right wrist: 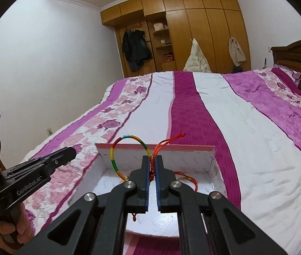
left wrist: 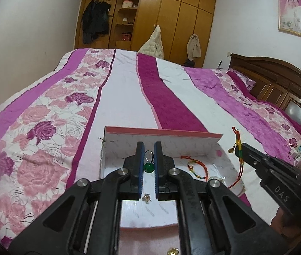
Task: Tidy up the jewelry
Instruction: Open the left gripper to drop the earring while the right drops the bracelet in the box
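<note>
R gripper (right wrist: 152, 165) pinching rainbow cord bracelet (right wrist: 116, 146); L gripper (left wrist: 148, 159) closed, green pendant (left wrist: 149, 167) sitting betw fingers, grip unclear; box (left wrist: 163, 136) front edge getting cut off.

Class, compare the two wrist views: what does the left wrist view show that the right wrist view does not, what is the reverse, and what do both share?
Only the left wrist view: a green bead pendant seen between the left hand-held gripper fingers, a small gold trinket in the box, and a framed photo on the wall.

Only the right wrist view: the whole loop of the multicoloured bracelet held by the right hand-held gripper.

Both: the white box, a second bracelet lying inside, the striped bedspread and the wardrobe.
</note>
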`<move>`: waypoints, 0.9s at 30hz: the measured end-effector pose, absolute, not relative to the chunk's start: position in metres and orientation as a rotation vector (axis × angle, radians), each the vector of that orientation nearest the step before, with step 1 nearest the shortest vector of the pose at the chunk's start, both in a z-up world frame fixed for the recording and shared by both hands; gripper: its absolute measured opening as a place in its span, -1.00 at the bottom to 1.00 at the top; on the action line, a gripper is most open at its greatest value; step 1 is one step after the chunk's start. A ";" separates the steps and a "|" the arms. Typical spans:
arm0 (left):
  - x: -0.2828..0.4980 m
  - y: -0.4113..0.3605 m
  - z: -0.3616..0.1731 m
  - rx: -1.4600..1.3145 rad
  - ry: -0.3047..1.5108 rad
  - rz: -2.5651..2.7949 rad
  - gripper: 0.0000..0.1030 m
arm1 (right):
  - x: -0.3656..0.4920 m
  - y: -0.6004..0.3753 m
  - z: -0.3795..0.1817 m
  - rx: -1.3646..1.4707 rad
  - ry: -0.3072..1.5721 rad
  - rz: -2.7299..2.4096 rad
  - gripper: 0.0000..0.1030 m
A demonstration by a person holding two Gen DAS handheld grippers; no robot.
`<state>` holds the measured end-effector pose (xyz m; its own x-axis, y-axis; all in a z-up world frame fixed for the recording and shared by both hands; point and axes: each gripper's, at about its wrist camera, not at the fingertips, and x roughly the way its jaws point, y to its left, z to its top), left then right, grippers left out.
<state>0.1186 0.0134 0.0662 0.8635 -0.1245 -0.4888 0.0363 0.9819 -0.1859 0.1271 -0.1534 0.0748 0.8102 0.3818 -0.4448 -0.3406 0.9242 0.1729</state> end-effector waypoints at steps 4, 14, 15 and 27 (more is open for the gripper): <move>0.131 0.013 0.049 -0.183 0.557 -0.076 -1.00 | 0.144 -0.152 0.056 0.078 0.538 0.355 -0.88; 0.151 0.007 0.009 -0.167 0.692 -0.041 -1.00 | 0.175 -0.153 0.007 0.066 0.694 0.302 -0.88; 0.153 0.006 0.005 -0.162 0.712 -0.036 -1.00 | 0.178 -0.153 0.003 0.066 0.712 0.297 -0.88; 0.158 -0.001 -0.012 -0.163 0.805 -0.056 -0.96 | 0.191 -0.155 -0.016 0.085 0.819 0.294 -0.87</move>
